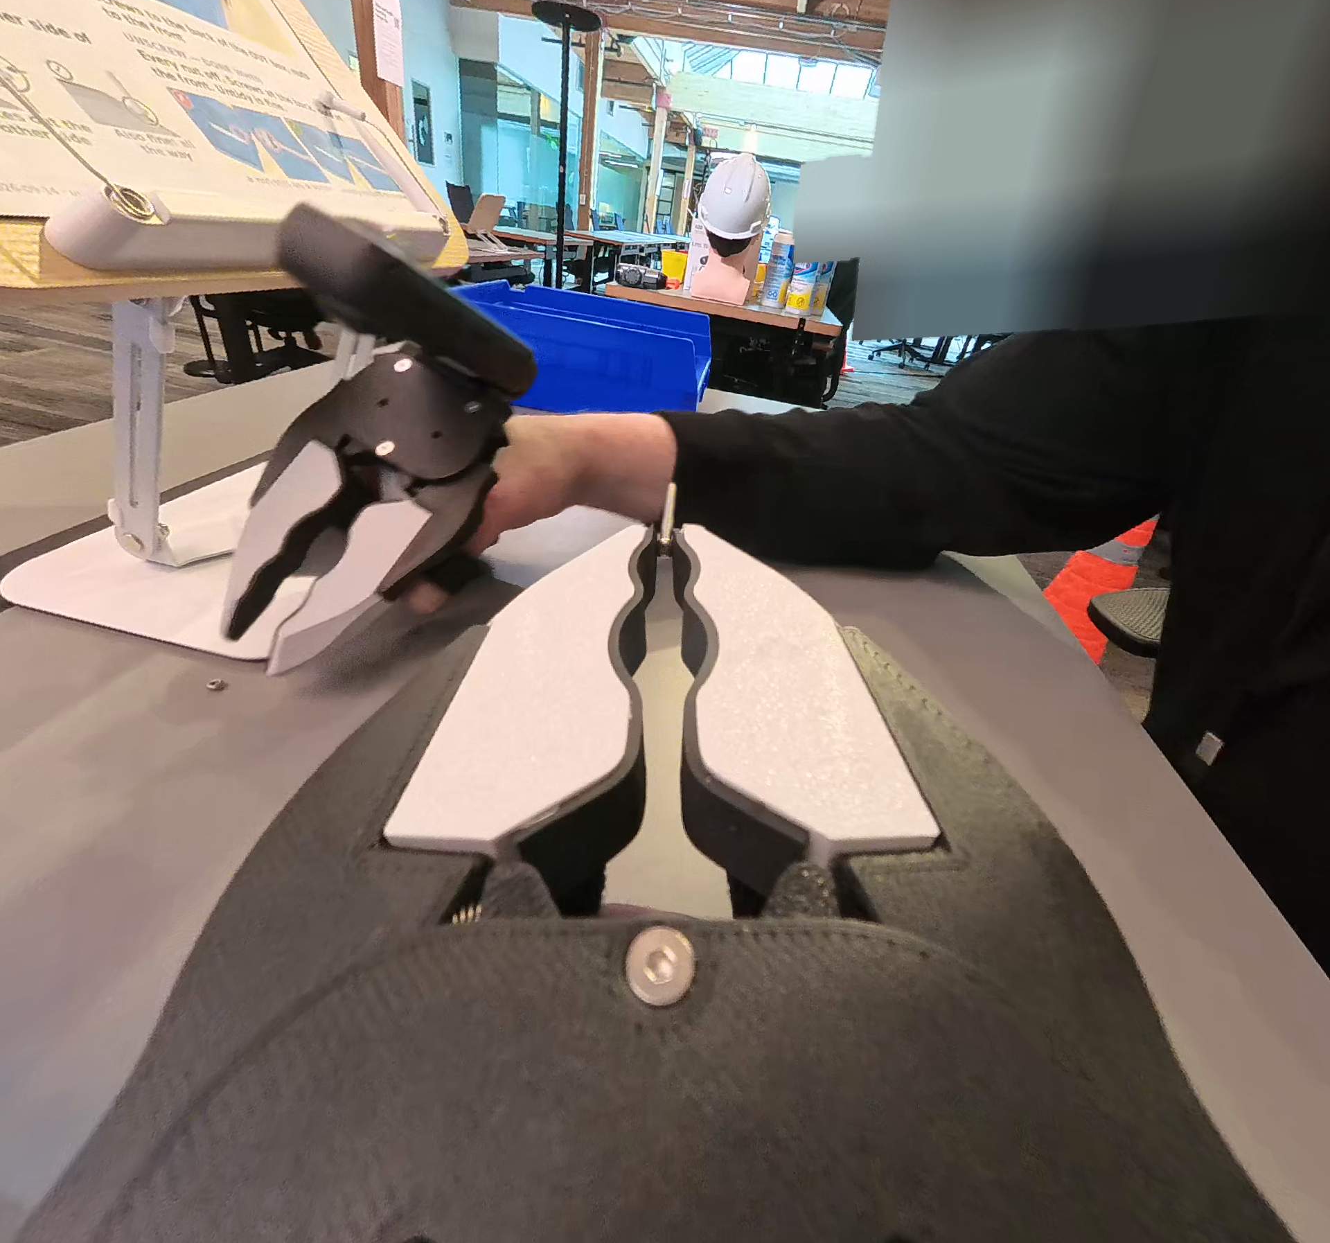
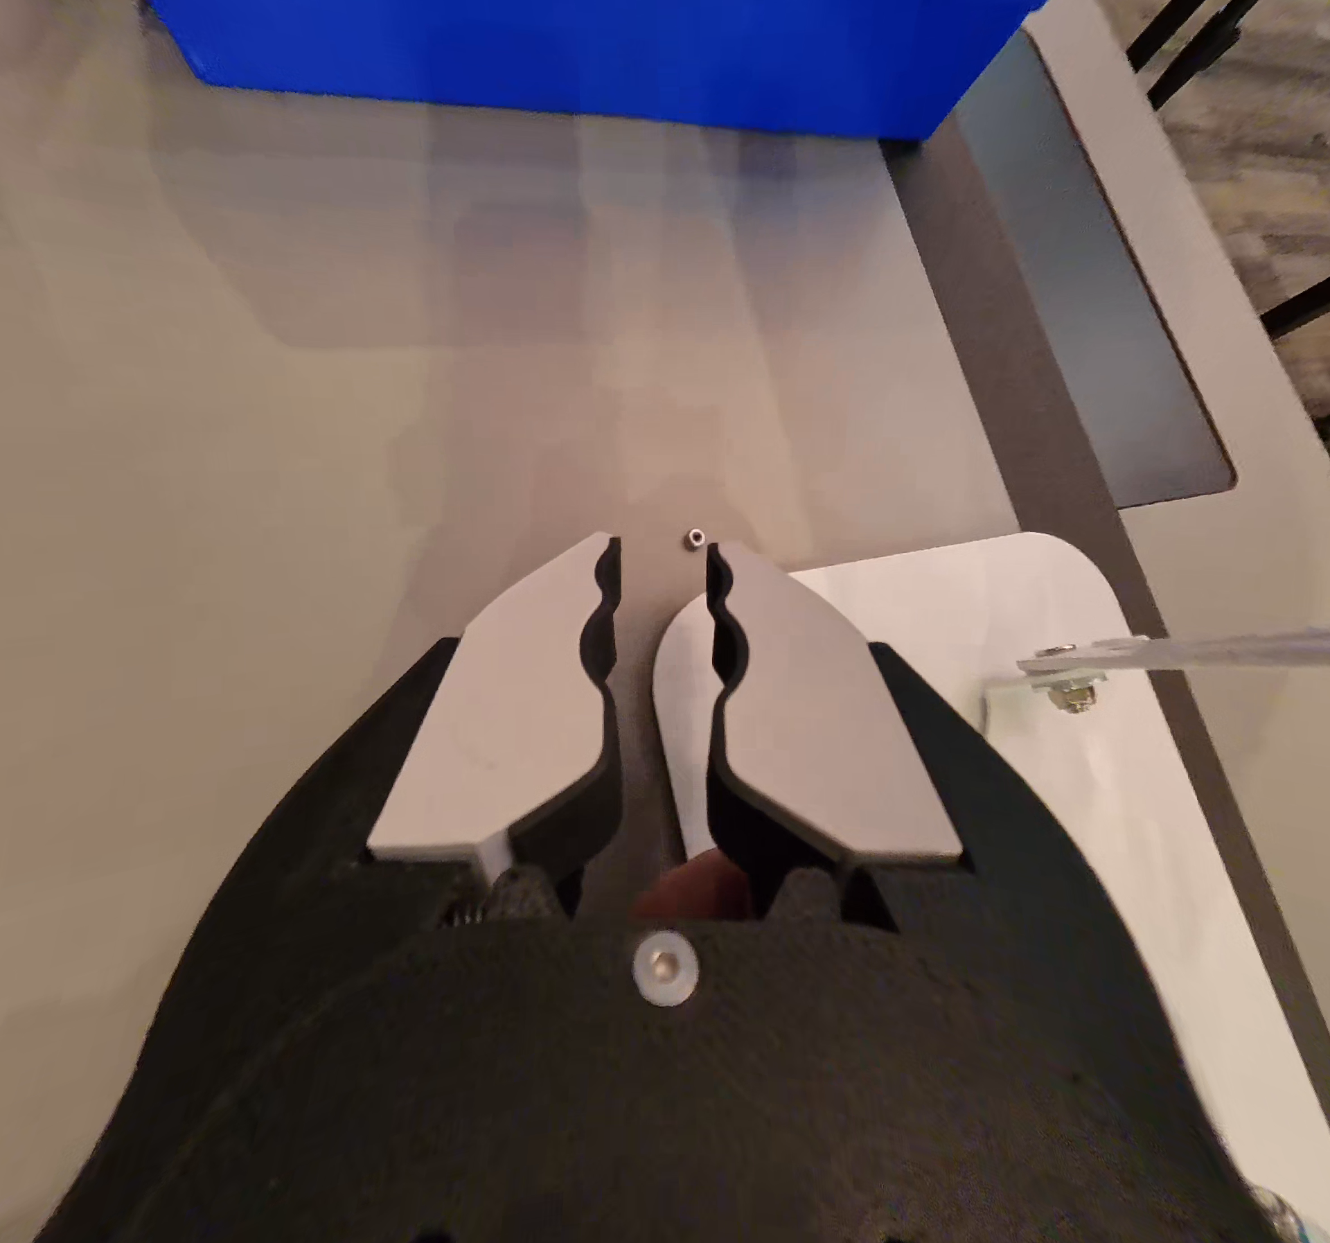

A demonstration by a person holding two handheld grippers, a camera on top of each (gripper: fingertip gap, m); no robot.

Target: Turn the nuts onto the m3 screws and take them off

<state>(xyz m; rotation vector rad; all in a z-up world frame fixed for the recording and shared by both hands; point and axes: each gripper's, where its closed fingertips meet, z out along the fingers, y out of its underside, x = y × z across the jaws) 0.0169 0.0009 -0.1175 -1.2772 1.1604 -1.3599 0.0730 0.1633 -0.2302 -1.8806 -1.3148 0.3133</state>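
My left gripper (image 1: pixel 663 547) is shut on a small silver M3 screw (image 1: pixel 669 506), which sticks up from between the fingertips. My right gripper (image 2: pixel 662 546) is open and empty, tilted down close over the grey table. A tiny silver nut (image 2: pixel 694 537) lies on the table just ahead of its right fingertip. In the left wrist view the right gripper (image 1: pixel 255 647) is at the left, held by a hand, with the nut (image 1: pixel 214 685) on the table just below its tips.
A white stand base (image 2: pixel 1007 632) lies right beside the nut and carries a tilted instruction board (image 1: pixel 180 93). A blue bin (image 2: pixel 576 6) stands at the far side of the table. A person's black sleeve (image 1: pixel 935 460) reaches across behind the left gripper. My hands' fingertips stand some 20 centimeters from each other.
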